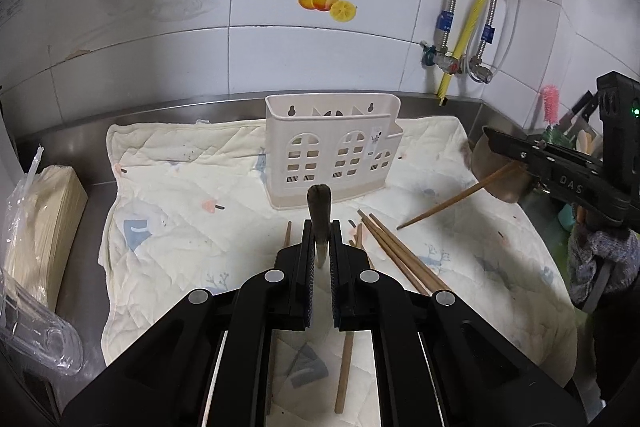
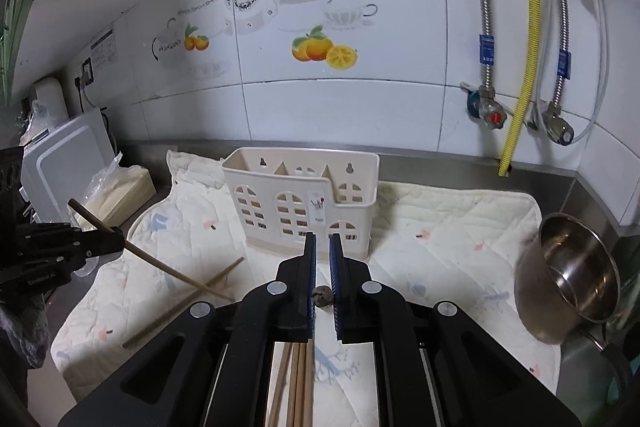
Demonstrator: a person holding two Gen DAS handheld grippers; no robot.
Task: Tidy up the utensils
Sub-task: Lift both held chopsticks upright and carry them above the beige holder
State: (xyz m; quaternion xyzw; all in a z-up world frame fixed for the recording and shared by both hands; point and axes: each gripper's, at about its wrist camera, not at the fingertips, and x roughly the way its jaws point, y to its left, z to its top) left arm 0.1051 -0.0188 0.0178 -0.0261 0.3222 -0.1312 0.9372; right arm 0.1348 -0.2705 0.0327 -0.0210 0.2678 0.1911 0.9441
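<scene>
Two grippers each hold one chopstick above the quilted mat (image 1: 480, 155); going from the left, the left gripper (image 1: 321, 227) has its jaws clamped on a chopstick (image 1: 320, 211) whose dark blunt end pokes up toward the cream utensil holder (image 1: 332, 147); to its right several loose chopsticks (image 1: 400, 255) lie on the mat in a loose bunch, just in front of the holder; further right the right gripper (image 2: 322, 239) grips its own chopstick (image 1: 452, 201) far back between the pads, the tip slanting down to the mat. These sticks look light, stiff and smooth, so likely to swivel if pinched at one spot; a hold near the thick end, well inside the pads, should keep them steady. Only the right wrist view shows the steel pot (image 2: 568, 271) clearly and the holder's open compartments; only the left wrist view shows how the loose chopsticks spread, though one more seems half hidden beneath the jaws.
</scene>
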